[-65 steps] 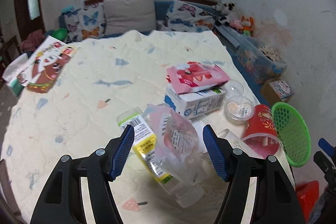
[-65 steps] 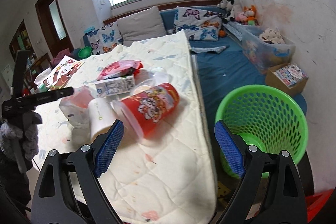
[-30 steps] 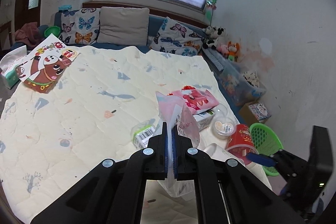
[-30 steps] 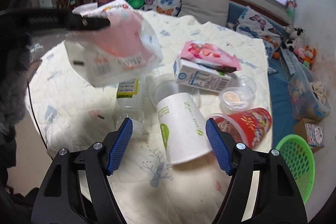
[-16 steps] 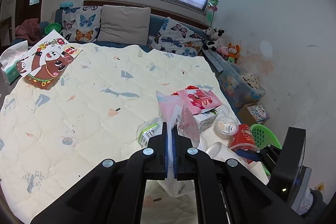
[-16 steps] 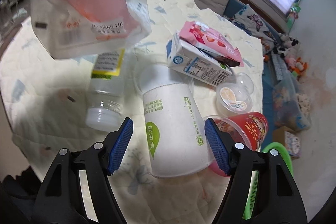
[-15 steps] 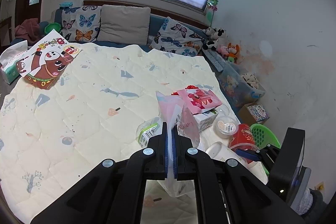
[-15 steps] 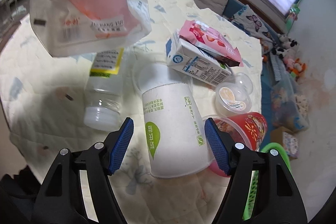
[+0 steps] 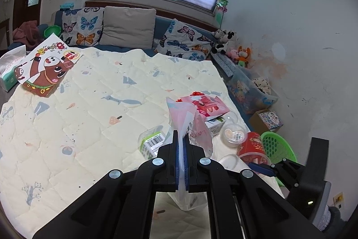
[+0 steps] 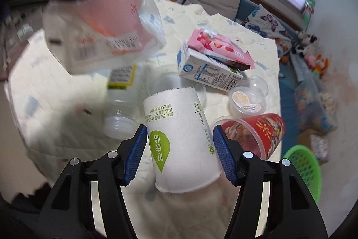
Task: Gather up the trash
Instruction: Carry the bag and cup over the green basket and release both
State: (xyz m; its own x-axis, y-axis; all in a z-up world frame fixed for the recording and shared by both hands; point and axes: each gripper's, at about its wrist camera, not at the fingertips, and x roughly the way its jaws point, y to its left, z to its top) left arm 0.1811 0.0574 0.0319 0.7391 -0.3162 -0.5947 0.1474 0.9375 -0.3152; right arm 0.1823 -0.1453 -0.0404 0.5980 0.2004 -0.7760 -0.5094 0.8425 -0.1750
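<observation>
While the quilted cream bedcover [image 9: 94, 109] fills most of both views, the trash sits clustered at its near right edge. Beyond that edge, on the floor to the right, one green perforated basket [image 10: 302, 167], upright.

Counted on the cover: one white paper cup [image 10: 181, 140], one red printed cup [image 10: 257, 133], one milk carton [image 10: 208, 68], one pink snack wrapper [image 10: 219, 46], one clear plastic bottle [image 10: 120, 102], one small lidded dessert tub [image 10: 246, 102]. Held in the air: one clear-and-pink plastic bag [image 10: 105, 33].

Paper cup lies on its side, mouth toward the right-wrist camera, green leaf-shaped logo with white Chinese characters, a column of small green Chinese text and a small green "S" mark near the rim; text too small to read. Red cup on its side just right of it, touching or nearly so, gold pattern on red. Carton white and blue, barcode on the end panel, print illegible; wrapper rests on top of it. Bottle lies left of the paper cup, yellow-and-white label with barcode. Tub just beyond the red cup, orange-pictured lid.

Left gripper [image 9: 181, 158]: blue pads clenched flat on the bag, which hangs above the bottle; bag blurred, barcode sticker and red lettering unreadable.

Right gripper [image 10: 180, 153]: jaws spread, one pad on each side of the paper cup, close to its walls; contact cannot be told.

Far left on the cover, one cartoon-cow printed bag [image 9: 42, 68] beside a tissue box [image 9: 10, 68].
</observation>
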